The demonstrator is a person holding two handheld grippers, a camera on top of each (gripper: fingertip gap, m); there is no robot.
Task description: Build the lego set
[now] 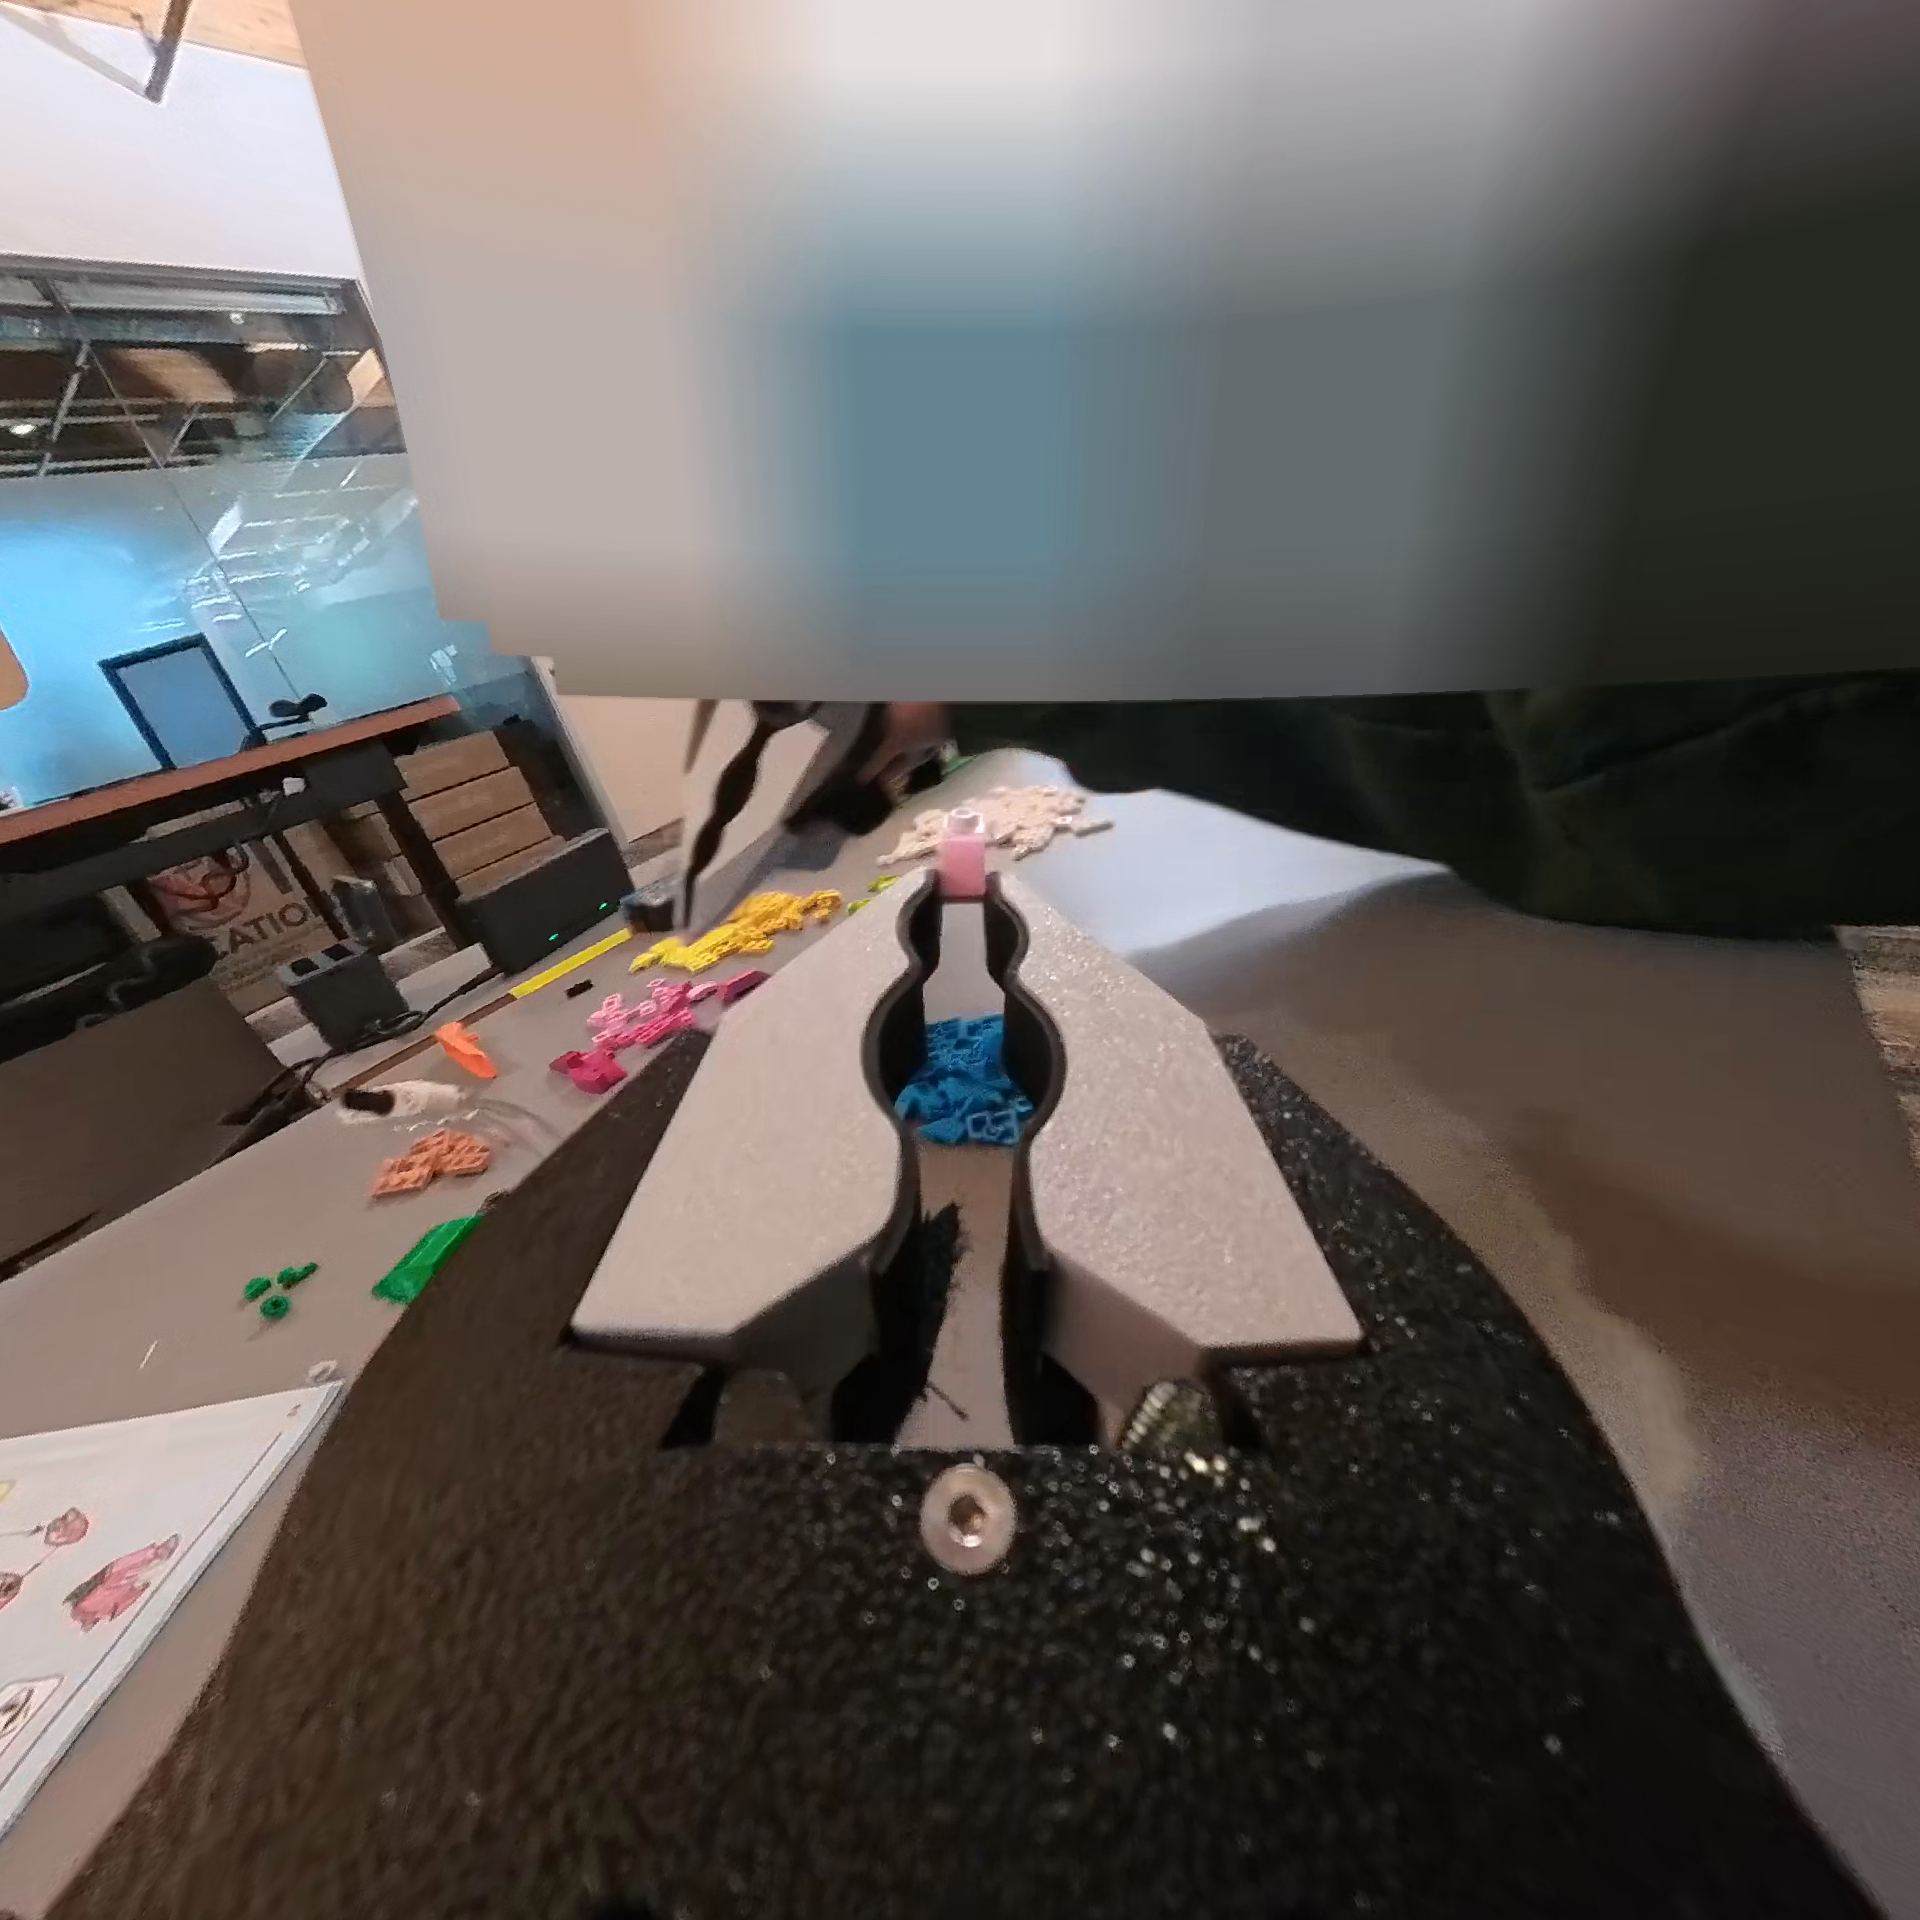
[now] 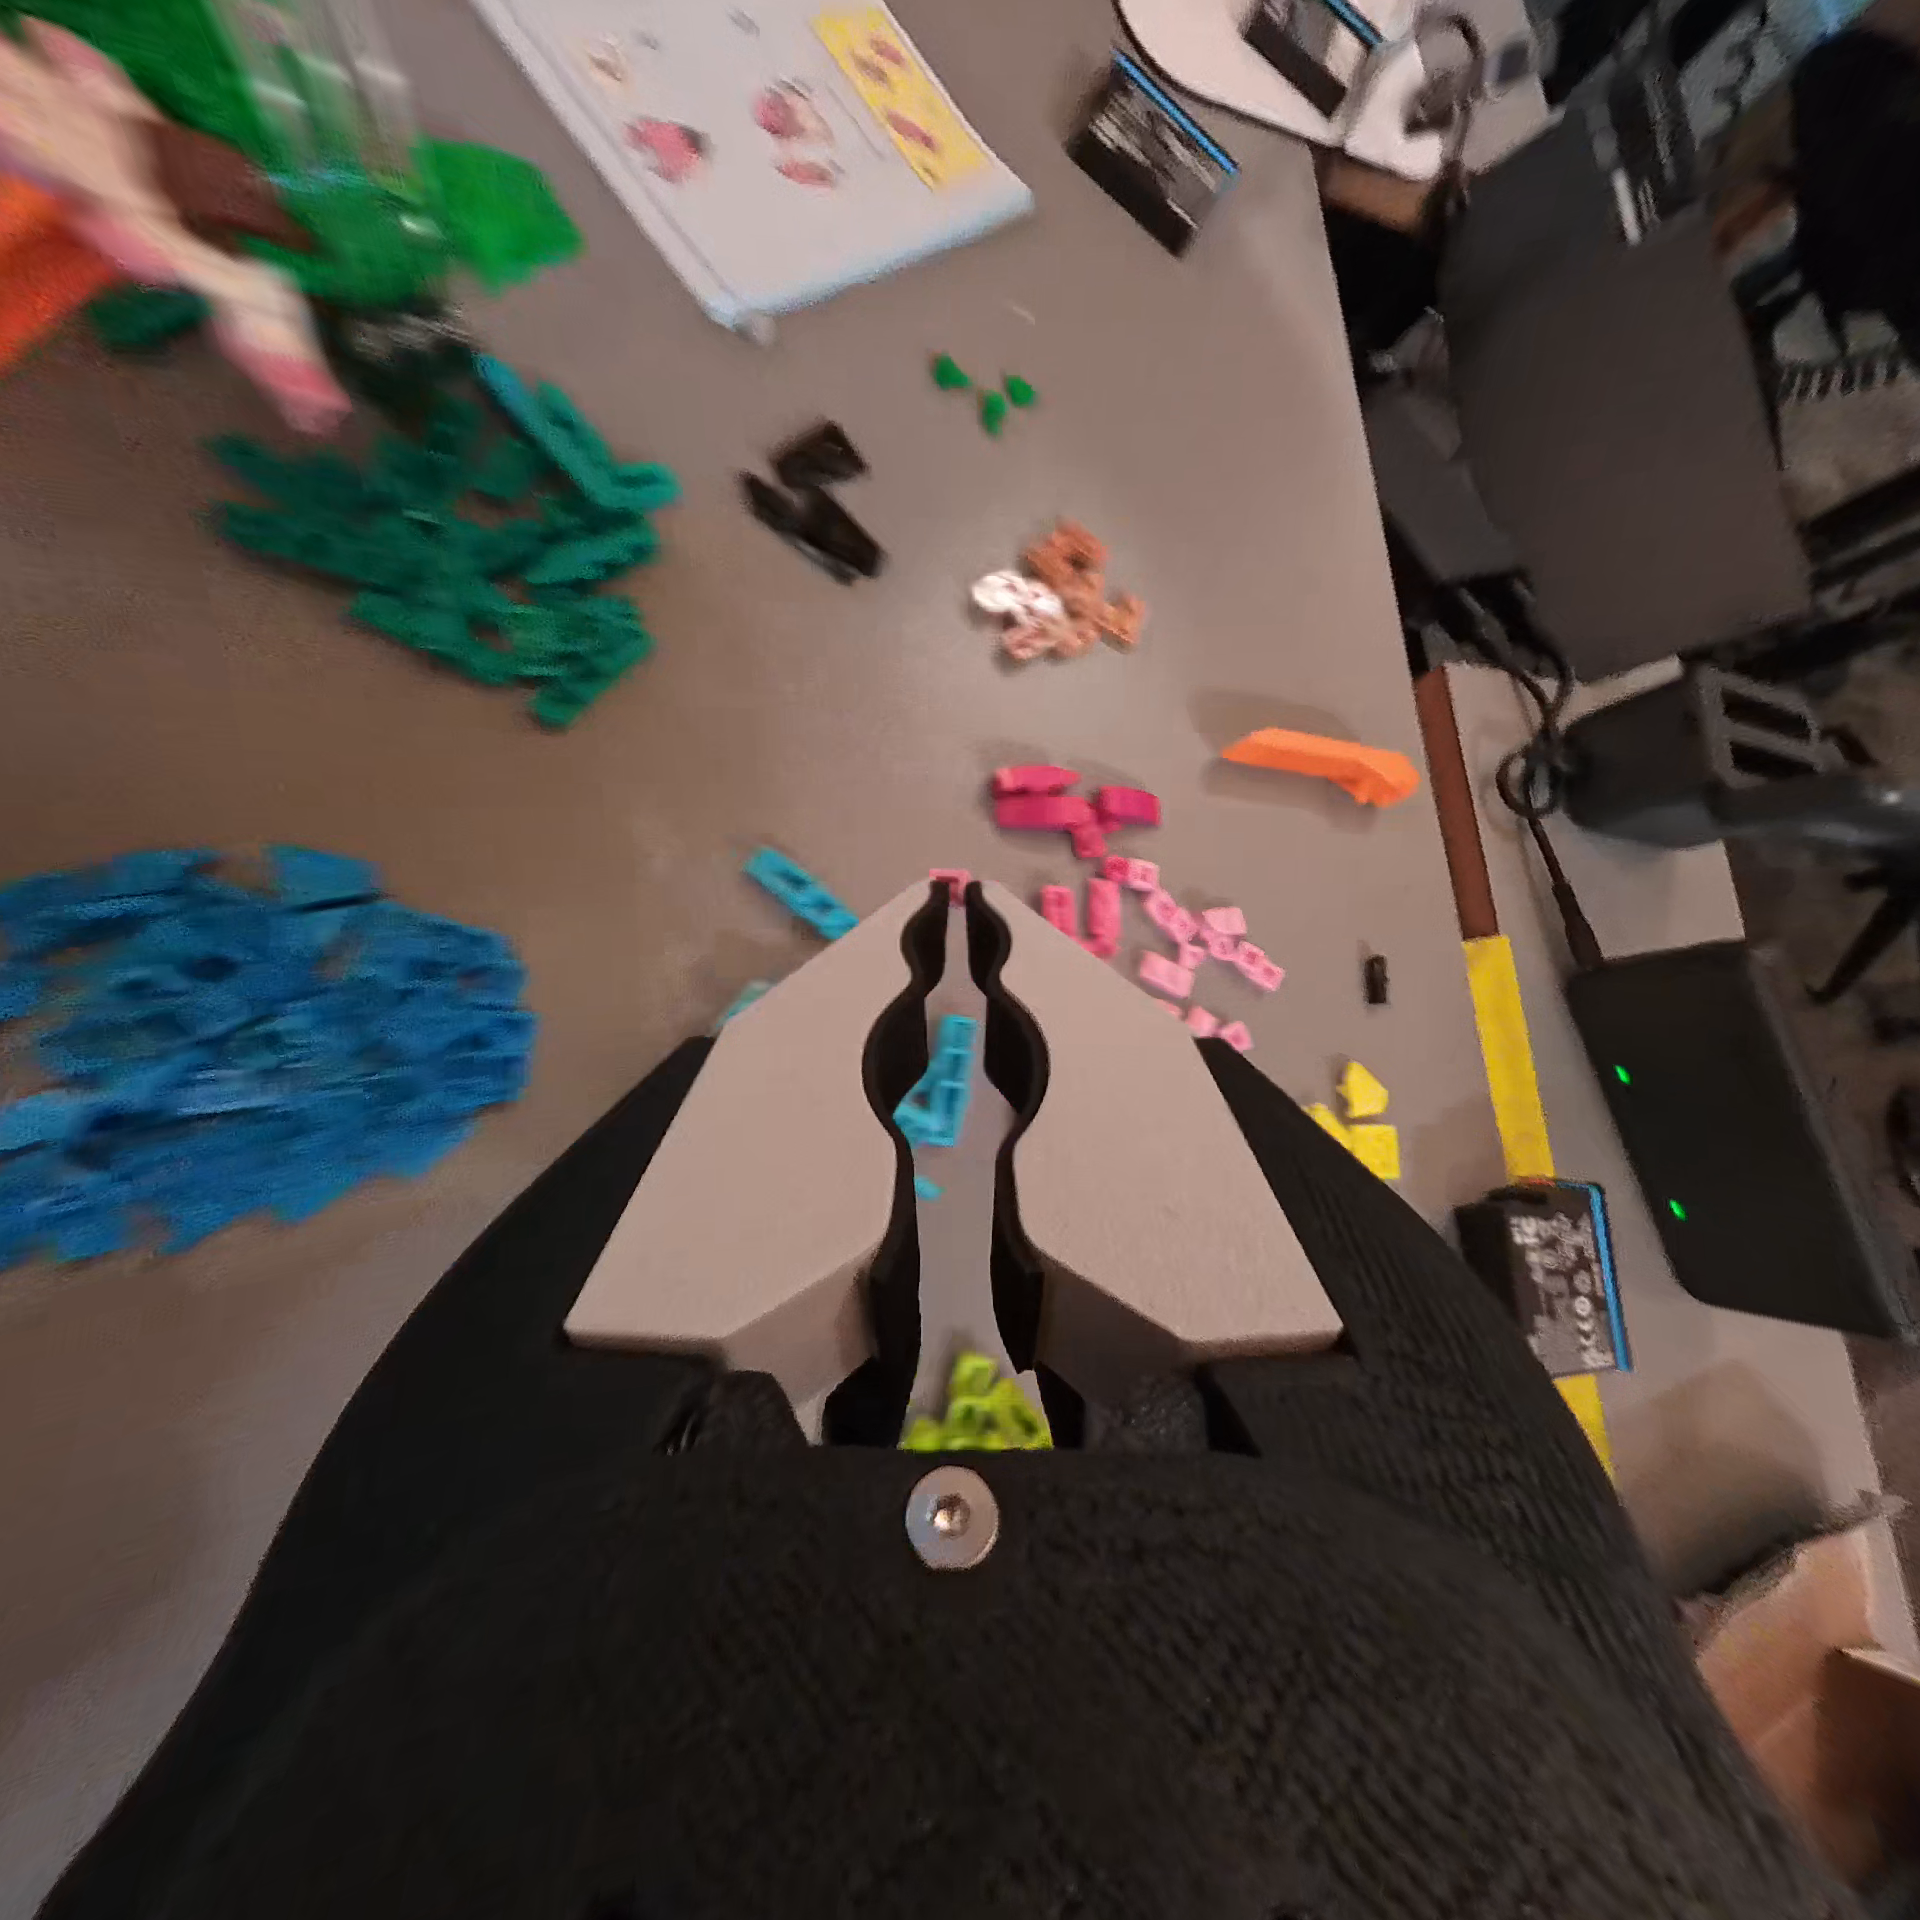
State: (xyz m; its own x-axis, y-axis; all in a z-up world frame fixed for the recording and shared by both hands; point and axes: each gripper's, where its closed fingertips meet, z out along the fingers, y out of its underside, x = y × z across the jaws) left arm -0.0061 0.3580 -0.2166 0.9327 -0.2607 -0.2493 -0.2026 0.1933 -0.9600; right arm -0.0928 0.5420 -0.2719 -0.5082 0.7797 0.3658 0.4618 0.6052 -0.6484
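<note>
The left gripper (image 1: 963, 883) is pinching a small pale pink brick (image 1: 962, 864) at its fingertips, lifted above the worktop (image 1: 1455, 1039). The right gripper (image 2: 951, 891) is pinching a tiny magenta piece (image 2: 948, 883) beside the pink pile (image 2: 1184, 935). Both pieces are looking light, rigid and slick, so gripping flat opposite sidewalls, leaving studs free, seems safest.

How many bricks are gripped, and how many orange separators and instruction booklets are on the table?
Gripped pink bricks: 2, one in the left gripper, one in the right gripper
Orange separators: 1
Instruction booklets: 1
Total: 4
</note>
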